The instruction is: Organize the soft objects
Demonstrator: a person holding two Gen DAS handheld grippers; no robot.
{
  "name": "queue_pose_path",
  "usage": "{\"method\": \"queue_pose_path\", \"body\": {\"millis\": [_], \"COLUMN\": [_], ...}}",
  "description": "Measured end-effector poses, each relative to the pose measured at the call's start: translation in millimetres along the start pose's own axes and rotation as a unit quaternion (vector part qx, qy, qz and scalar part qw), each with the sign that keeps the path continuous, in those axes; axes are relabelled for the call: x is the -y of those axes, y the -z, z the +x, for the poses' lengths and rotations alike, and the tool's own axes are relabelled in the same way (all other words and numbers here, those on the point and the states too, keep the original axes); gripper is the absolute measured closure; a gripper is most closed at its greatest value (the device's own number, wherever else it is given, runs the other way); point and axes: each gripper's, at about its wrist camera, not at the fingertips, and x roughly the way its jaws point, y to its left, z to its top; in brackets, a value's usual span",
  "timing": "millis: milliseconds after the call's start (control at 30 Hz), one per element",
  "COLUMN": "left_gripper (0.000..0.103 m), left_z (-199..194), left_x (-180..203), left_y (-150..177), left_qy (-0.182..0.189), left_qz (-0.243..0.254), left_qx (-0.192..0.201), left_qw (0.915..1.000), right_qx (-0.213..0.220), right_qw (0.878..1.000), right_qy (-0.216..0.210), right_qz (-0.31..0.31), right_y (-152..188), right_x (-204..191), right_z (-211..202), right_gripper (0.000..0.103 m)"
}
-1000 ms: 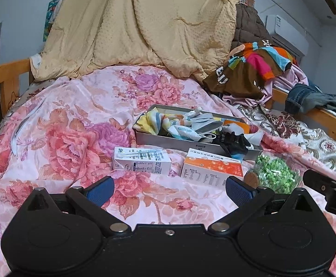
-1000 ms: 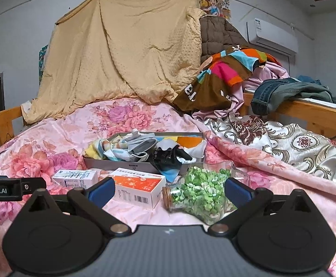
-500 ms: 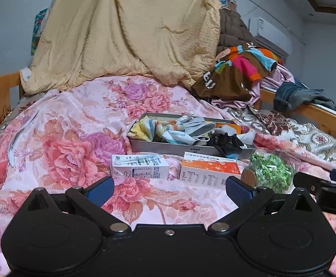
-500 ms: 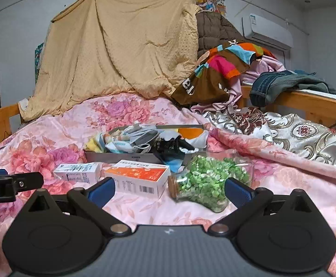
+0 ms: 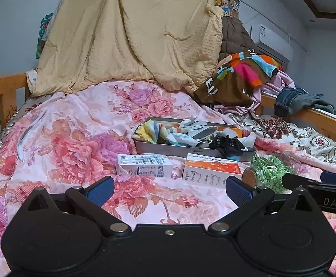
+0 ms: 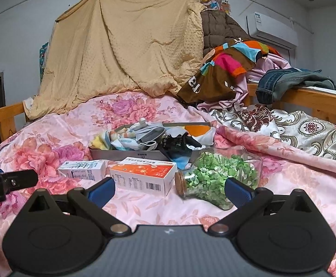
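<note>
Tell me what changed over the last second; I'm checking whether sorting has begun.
Nothing was grasped or released. Both views drew back slightly and tilted up. The left gripper and right gripper stay open and empty. The metal tray of cloths, white carton, orange box and glass jar stay put.

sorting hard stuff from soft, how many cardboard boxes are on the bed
2. The white box lies left of the orange box, both in front of the metal tray. Others may hide under the tray's cloths.
</note>
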Motion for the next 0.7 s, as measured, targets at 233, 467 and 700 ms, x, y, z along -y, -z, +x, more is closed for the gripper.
{"method": "queue_pose_path", "body": {"millis": [233, 467, 700], "left_gripper": [0.001, 0.001, 0.001], "left_z": [-1.9, -0.4, 5.1], "left_x": [-0.8, 2.0, -1.5], "left_y": [2.7, 9.2, 16.0], "left_qy": [0.0, -0.001, -0.013], "left_qz": [-0.005, 0.006, 0.003], "left_qx": [-0.003, -0.019, -0.039], "left_qw": [1.0, 0.9998, 0.9992], "right_qx": [-0.007, -0.013, -0.028], "right_qw": [1.0, 1.0, 1.0], "right_qy": [-0.002, -0.007, -0.009], "right_qz": [0.006, 0.002, 0.0], "right_y": [2.9, 3.8, 5.3], "right_x": [1.2, -1.4, -2.8], "right_z": [4.0, 8.9, 14.2], "right_gripper": [0.0, 0.0, 0.0]}}
